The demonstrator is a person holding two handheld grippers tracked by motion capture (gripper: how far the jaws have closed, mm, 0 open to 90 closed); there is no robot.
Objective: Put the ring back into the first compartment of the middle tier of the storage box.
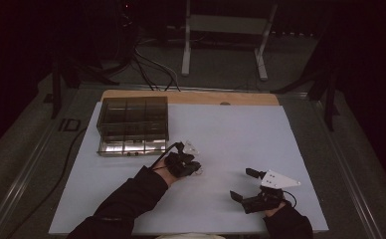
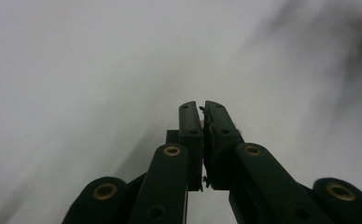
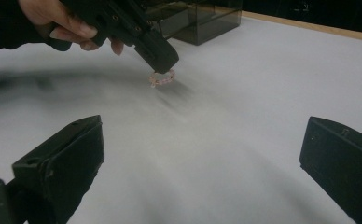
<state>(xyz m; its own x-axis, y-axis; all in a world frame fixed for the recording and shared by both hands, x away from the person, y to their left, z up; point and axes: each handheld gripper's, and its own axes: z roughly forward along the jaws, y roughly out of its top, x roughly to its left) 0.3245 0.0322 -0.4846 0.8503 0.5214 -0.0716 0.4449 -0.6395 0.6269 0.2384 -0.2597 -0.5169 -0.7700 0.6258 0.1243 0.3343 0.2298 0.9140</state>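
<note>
You are holding the pink bead bracelet (image 3: 162, 78) pinched in your left gripper (image 3: 163, 58) above the table (image 1: 241, 134), the compartment box (image 1: 133, 124) waiting, right gripper (image 1: 244, 184) gaping empty.

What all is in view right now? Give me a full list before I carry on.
Beaded bracelet: one, pale pink, hanging from the left gripper's closed jaws just above the table.
Compartment box: one, dark smoked clear plastic, far left part of the table.
Table: one, white top with a wooden strip along the far edge.
Stand: one, light grey metal frame, on the floor beyond the table.
Cables: several, black, on the floor behind the box.
Left gripper: one, black, shut on the bracelet, near table centre.
Right gripper: one, black with a grey plate, jaws wide open, near right.
Sleeves: two, dark.
</note>
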